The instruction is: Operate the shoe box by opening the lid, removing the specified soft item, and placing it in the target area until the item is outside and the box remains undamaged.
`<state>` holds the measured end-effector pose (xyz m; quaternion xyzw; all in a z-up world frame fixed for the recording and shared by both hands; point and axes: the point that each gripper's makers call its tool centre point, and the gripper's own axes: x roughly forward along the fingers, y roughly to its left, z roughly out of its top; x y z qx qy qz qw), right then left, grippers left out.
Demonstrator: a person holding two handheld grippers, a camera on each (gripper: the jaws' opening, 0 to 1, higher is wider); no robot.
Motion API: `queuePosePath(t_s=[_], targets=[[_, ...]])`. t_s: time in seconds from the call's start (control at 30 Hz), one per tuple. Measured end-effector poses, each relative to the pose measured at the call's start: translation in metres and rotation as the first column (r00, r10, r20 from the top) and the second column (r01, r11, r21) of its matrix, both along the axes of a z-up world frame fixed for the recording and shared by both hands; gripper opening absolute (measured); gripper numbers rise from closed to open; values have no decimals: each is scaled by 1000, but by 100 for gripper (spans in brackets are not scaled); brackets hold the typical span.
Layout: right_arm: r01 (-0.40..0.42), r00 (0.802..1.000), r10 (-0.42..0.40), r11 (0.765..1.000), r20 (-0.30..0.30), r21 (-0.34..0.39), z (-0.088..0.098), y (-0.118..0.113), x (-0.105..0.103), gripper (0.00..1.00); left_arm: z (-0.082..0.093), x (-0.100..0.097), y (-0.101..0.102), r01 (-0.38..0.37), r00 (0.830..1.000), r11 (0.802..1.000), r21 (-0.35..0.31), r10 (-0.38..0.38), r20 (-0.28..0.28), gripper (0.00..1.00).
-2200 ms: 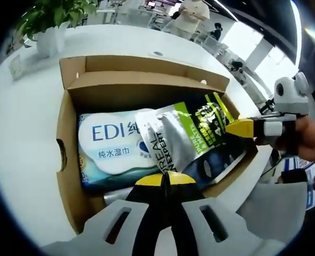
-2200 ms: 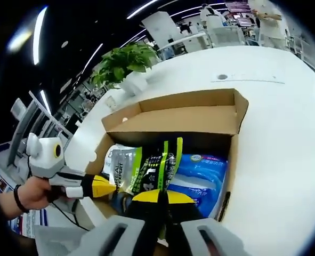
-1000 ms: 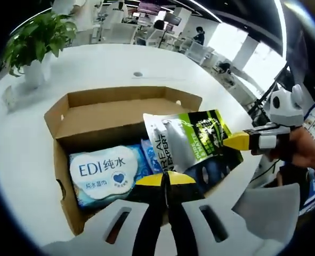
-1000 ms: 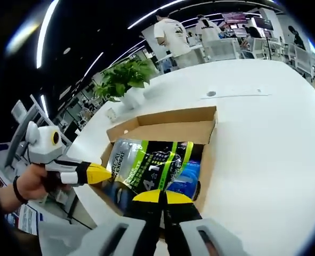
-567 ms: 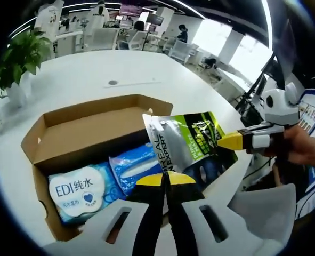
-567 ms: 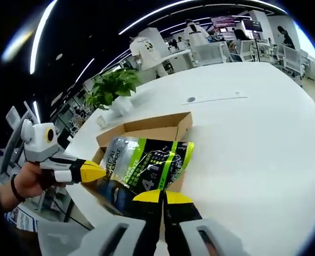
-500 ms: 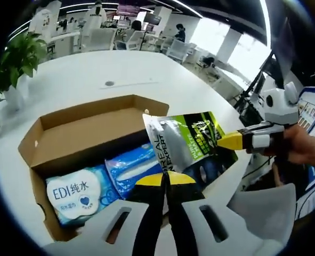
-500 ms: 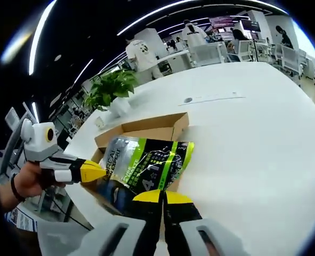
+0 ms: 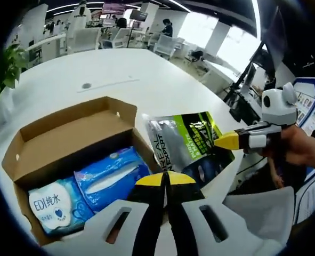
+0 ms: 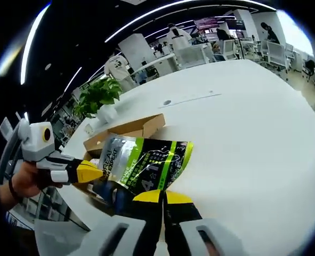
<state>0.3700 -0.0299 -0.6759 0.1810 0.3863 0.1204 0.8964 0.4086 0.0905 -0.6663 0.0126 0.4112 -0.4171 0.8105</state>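
A silver, green and black soft pouch (image 9: 186, 146) hangs above the white table (image 9: 120, 80), clear of the open cardboard shoe box (image 9: 56, 144). My left gripper (image 9: 164, 176) is shut on its lower edge, and my right gripper (image 9: 221, 142) pinches its right edge. In the right gripper view the same pouch (image 10: 146, 165) is held by my right gripper (image 10: 161, 195) from below and by my left gripper (image 10: 96, 172) at its left edge, with the box (image 10: 122, 129) behind it. A blue wipes pack (image 9: 112, 176) and an EDI wipes pack (image 9: 53, 202) lie in the box.
A potted plant (image 10: 101, 96) stands on the table beyond the box. Wide bare tabletop (image 10: 242, 122) lies to the right of the pouch. Office desks, chairs and people fill the far background. A hand (image 9: 301, 152) holds the right gripper.
Both grippers have carried the pouch up out of the box and to the right of it; the box now sits further left and behind the pouch.
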Motion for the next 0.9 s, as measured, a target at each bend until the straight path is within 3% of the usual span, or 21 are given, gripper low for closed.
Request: queuePosePath(t_s=[0.27, 0.5, 0.9], targets=[[33, 999, -33, 999, -10, -8, -5, -25, -2, 0, -4, -3, -26, 34, 999, 999, 5, -34, -7, 0], [38, 999, -38, 999, -17, -27, -8, -43, 9, 0, -8, -1, -43, 40, 999, 999, 9, -40, -18, 0], [-7, 999, 5, 999, -41, -49, -21, -48, 34, 0, -24, 11, -45, 12, 1000, 999, 44, -10, -29, 0]])
